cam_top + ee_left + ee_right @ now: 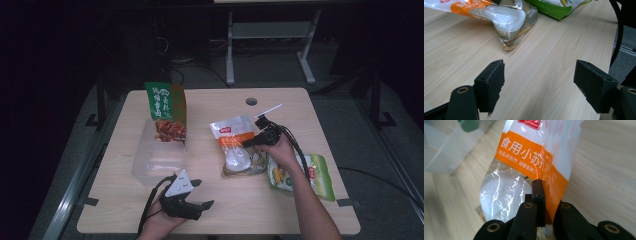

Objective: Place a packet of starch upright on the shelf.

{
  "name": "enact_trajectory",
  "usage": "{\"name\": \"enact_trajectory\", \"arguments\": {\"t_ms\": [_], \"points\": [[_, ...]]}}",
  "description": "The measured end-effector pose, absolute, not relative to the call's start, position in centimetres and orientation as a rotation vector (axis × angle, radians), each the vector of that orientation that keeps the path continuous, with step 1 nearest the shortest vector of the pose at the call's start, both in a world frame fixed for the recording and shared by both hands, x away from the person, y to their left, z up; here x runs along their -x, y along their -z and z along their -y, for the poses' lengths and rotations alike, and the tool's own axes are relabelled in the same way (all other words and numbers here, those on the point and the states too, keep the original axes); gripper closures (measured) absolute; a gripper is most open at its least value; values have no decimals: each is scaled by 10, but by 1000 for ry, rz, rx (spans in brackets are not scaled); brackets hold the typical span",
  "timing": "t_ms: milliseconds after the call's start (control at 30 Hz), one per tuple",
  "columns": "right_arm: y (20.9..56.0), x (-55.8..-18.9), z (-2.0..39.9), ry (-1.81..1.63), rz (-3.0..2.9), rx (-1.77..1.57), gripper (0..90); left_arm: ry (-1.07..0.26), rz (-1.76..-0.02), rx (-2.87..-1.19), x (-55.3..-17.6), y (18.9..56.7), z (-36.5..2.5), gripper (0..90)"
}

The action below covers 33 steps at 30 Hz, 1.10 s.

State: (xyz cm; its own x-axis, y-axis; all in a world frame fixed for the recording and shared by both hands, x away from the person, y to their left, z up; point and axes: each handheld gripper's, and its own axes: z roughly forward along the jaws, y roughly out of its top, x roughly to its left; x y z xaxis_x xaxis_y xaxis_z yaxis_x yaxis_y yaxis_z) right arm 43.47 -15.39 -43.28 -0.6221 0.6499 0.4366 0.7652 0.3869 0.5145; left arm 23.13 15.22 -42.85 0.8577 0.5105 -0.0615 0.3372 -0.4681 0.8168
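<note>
Right gripper [537, 202] is pinching the orange-and-white pouch [534, 155] by thin film just ahead of its closed jaws, so it's probably slipping or tearing, while left gripper [539, 82] is hanging wide open, empty, over the bench [544, 50].

Green packet [320, 176]: partly covered by the right forearm.
Clear box [441, 150]: blurred, cut by the right gripper view's left edge.
Orange-and-white bag [499, 17]: top cut off in the left gripper view.
</note>
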Motion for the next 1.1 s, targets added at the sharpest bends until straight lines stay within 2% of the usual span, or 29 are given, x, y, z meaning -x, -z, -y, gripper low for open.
{"name": "enact_trajectory", "arguments": {"t_ms": [667,1100], "points": [[389,-379,145,1348,2562,1117,900,-247,-611,-2119,-232,429,-154,244],[386,-360,148,1488,2504,1077,900,-242,-615,-2117,-230,430,-154,244]]}}
